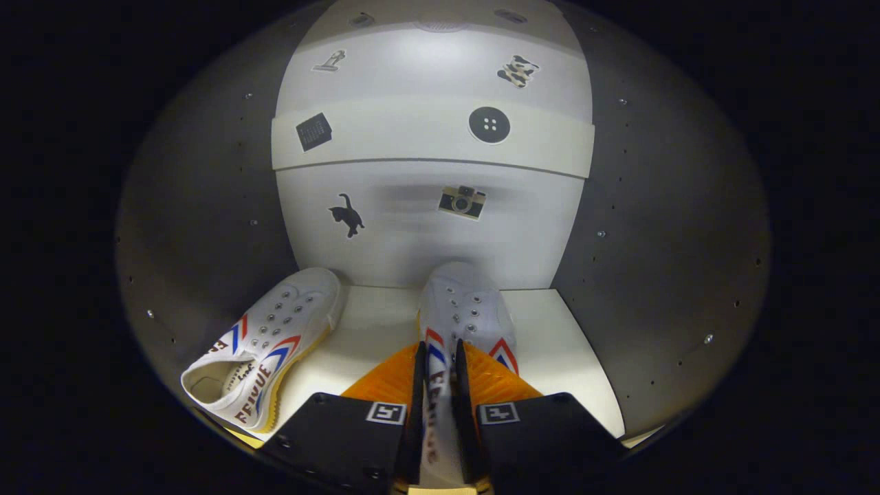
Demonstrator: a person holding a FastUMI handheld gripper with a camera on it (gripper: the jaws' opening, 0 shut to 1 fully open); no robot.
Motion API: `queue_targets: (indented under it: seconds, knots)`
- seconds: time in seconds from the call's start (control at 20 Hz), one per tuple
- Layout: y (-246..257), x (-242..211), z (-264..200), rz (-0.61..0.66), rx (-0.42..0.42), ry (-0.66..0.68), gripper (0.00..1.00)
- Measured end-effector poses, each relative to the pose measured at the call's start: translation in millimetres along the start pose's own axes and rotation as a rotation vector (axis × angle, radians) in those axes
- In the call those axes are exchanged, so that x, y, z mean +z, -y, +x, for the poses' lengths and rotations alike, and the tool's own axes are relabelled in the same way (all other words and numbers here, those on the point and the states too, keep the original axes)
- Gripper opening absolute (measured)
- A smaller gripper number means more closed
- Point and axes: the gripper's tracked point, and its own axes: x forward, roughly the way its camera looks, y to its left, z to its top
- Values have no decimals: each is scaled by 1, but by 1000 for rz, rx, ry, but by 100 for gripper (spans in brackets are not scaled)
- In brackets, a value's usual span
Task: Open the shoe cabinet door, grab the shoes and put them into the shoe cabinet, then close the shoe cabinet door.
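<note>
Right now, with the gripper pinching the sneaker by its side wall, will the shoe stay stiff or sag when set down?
The canvas sneaker, pinched in the gripper, probably flexes: its side wall looks thin. It seems light. Released on the shelf, it may tip sideways, as the other sneaker leans there.

pale cabinet shelf (385, 323), white shoe (265, 344) lying tilted at its left, second white shoe (464, 309) pinched by fingers

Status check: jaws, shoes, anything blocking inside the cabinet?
Gripper jaws shut on second shoe, inside cabinet. First shoe on shelf, tilted at side wall. Nothing blocking.
</note>
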Motion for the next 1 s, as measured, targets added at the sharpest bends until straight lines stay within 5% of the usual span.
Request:
queue_targets:
  seconds: [0.1,0.3,0.6,1.0]
  knots:
    - [3,7,-18,23,-12,44,34]
    - [4,29,-93,-27,-36,207,100]
    - [-17,21,-248,-33,18,436,100]
    - [-27,-72,-409,-42,135,515,100]
